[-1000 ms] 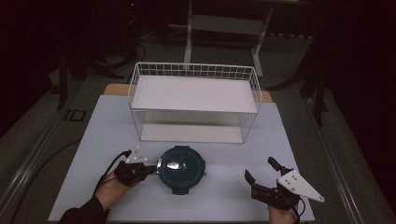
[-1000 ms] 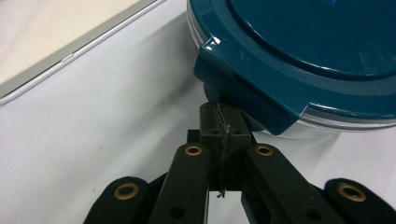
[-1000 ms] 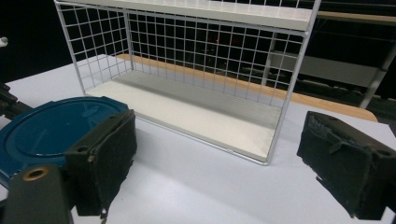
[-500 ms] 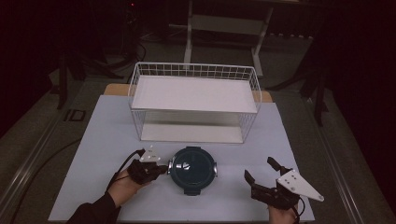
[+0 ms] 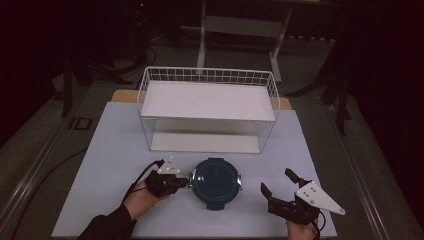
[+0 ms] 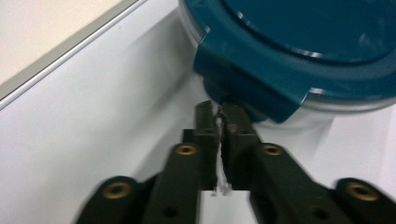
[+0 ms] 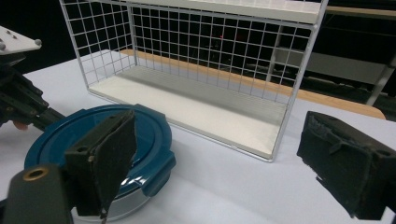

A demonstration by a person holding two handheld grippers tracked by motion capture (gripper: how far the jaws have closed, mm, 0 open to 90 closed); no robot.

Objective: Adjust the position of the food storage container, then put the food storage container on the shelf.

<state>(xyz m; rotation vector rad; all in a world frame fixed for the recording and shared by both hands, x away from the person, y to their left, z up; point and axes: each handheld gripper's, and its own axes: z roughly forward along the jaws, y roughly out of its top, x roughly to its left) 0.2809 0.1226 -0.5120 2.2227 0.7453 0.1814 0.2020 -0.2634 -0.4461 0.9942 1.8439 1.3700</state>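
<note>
The round teal-lidded food container (image 5: 216, 180) sits on the table (image 5: 100, 165) just in front of the white wire shelf rack (image 5: 208, 110), about level with the rack's middle. The left tongs (image 5: 176, 183) are at the container's left rim, and the left gripper view shows their jaws drawn together, tips right at a teal lid clasp (image 6: 243, 86); whether they pinch its lower edge or only touch it I cannot tell. The right tongs (image 5: 279, 189) hover wide open and holding nothing, to the right of the container and well apart from it.

The step looks like nudging or towing the container by that clasp. To do it well, keep the left tongs low and level with the table, so the force runs through the container's base rather than prising the clasp up; a lifting pull could pop the latch. Move slowly, since a single side contact lets a round container swivel. The right tongs could come in to steady the opposite rim.

The high view gives the layout: container centred before the rack, both hands flanking it. The left gripper view alone shows the contact at the clasp. The right gripper view shows the rack's open lower tier (image 7: 196, 100) behind the container and the clear body beneath the lid.
</note>
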